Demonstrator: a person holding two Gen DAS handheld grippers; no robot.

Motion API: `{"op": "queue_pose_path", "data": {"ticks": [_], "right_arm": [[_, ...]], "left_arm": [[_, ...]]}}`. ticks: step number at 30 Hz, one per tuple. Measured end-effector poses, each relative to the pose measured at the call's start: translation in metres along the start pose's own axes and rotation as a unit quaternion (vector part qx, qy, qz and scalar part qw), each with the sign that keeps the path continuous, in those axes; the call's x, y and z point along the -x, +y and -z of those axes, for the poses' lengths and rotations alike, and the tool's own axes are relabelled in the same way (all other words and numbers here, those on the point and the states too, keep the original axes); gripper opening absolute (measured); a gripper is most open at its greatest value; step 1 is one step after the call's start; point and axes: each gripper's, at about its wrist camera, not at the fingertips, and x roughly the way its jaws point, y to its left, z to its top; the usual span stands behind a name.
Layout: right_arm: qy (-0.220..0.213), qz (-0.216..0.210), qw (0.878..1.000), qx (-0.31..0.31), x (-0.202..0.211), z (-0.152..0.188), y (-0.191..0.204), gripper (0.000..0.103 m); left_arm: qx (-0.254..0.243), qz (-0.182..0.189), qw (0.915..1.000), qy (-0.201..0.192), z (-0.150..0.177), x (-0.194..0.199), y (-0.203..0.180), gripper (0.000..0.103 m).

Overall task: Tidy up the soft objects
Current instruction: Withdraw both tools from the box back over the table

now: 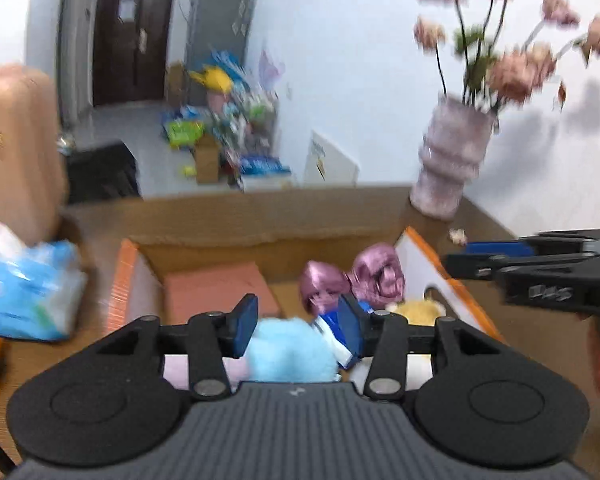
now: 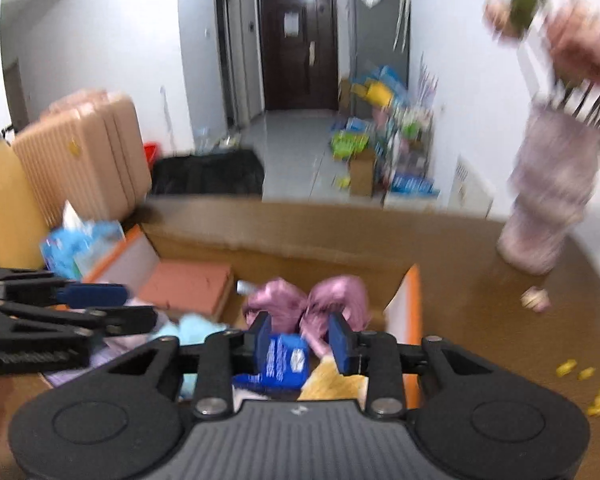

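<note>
Both views blurred; the camera is in motion. Cardboard box (image 1: 204,236) on a brown tabletop (image 2: 480,280), flaps open, orange-edged.

Contents, as far as visible: pink bow (image 2: 312,304) of shiny satin near the middle; terracotta pad (image 1: 216,288) flat at the far left corner; blue plush (image 1: 288,352) at the near side; yellow plush (image 1: 416,310) by the right wall; small blue packet (image 2: 286,360) with print, lying between bow and yellow plush.

Left hand-held gripper (image 1: 296,326): jaws parted, above the blue plush; pads do not press on it; nothing held. Right hand-held gripper (image 2: 300,344): jaws parted, over the packet; the packet shows between the pads but no grip is evident; empty. Each gripper appears side-on in the other's view, both over the box.

Outside the box: vase (image 1: 452,160) with pink flowers at the far right of the tabletop; blue-white bag (image 1: 28,292) at the left.

Handling, judged: all items light and compliant; plush compresses, so close deep into the body, not on loose fur; satin bow likely slippery, best taken at the central knot; pad semi-stiff, take by an edge; packet crinkly, pinch at a seam. Little breakage risk inside the box; the vase stands near, so wide swings to the right are unwise.
</note>
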Motion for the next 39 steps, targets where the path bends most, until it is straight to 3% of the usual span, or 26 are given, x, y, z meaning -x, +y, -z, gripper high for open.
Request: {"op": "queue_pose_path", "data": {"ticks": [4,11,18,25,30,39], "right_arm": [[-0.07,0.009,0.997,0.017,0.075,-0.001,0.006,0.068],[-0.152,0.012,0.988,0.008,0.152,0.02,0.018,0.073],[-0.189,0.002,0.982,0.016,0.192,0.035,0.039,0.085],[-0.206,-0.009,0.978,0.02,0.216,0.072,0.057,0.087],[-0.206,-0.016,0.978,0.027,0.233,0.12,0.074,0.088],[-0.194,-0.011,0.981,0.03,0.238,0.225,0.109,0.096]], "left_arm": [[-0.004,-0.032,0.9982,-0.05,0.002,0.073,0.013,0.065],[-0.016,-0.075,0.991,-0.109,0.04,0.158,0.013,0.073],[-0.013,-0.072,0.9874,-0.14,0.057,0.203,0.001,0.078],[0.0,-0.077,0.9851,-0.153,0.088,0.225,-0.005,0.08],[0.0,-0.097,0.9798,-0.175,0.139,0.248,-0.014,0.091],[0.07,-0.084,0.9856,-0.129,0.233,0.259,-0.004,0.096]]}}
